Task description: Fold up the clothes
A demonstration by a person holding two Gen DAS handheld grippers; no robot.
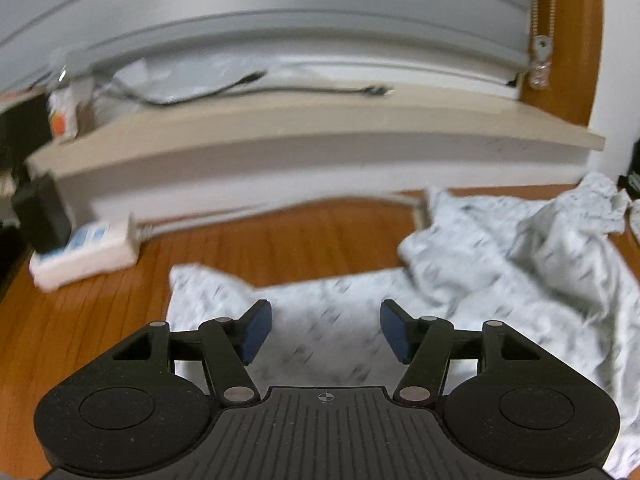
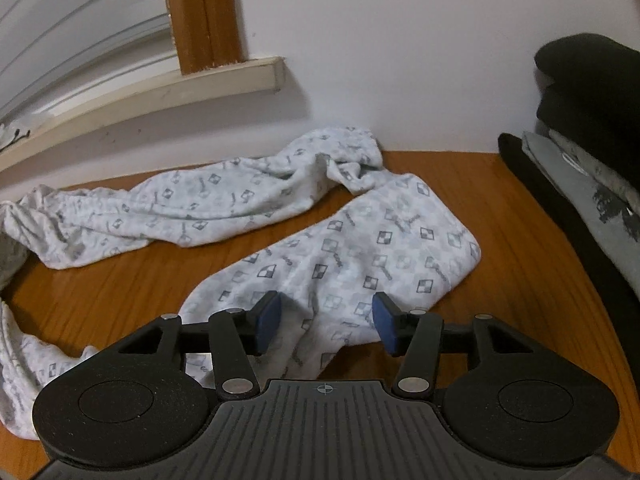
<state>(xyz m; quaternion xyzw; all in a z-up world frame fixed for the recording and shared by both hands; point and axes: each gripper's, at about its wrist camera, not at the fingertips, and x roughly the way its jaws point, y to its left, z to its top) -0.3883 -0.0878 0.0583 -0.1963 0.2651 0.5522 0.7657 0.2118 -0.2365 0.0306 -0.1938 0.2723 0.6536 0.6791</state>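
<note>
White patterned trousers lay loose on the wood, both our tools apart and empty.

The white cotton trousers with grey checked motifs (image 2: 344,240) sprawled crumpled over the orange-brown wooden surface (image 2: 500,208), one leg toward the wall. Our right tool (image 2: 326,322) hung over a leg with its blue pads spread, gripping nothing. Our left tool (image 1: 326,330) hung likewise over the cloth, parted and empty. Folded dark and grey clothes (image 2: 592,184) were stacked at the right.
</note>
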